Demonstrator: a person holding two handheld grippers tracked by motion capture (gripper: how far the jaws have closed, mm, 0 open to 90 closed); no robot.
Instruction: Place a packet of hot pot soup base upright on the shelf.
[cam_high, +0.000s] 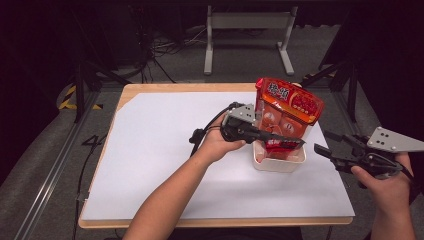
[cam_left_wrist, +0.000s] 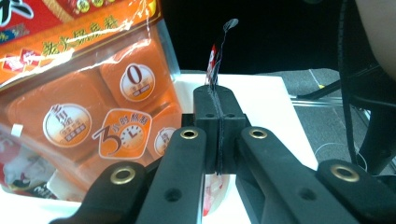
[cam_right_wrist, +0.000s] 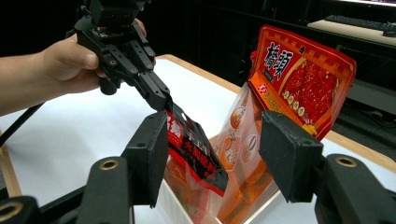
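Note:
A small red and black packet (cam_high: 281, 144) hangs over the white tub (cam_high: 260, 162), pinched at its top corner by my left gripper (cam_high: 299, 142), which is shut on it. In the left gripper view the packet's thin edge (cam_left_wrist: 215, 56) sticks up from between the closed jaws of the left gripper (cam_left_wrist: 218, 100). A tall orange snack bag (cam_high: 289, 106) stands in the tub behind the packet. My right gripper (cam_high: 322, 141) stays open to the right of the tub, holding nothing. In the right gripper view, the packet (cam_right_wrist: 196, 151) and the orange bag (cam_right_wrist: 301, 77) lie beyond the right gripper (cam_right_wrist: 212, 140).
A white sheet (cam_high: 165, 150) covers the wooden table (cam_high: 135, 89), with open room to the left and front of the tub. A grey metal stand (cam_high: 247, 22) and cables lie on the floor beyond the far edge.

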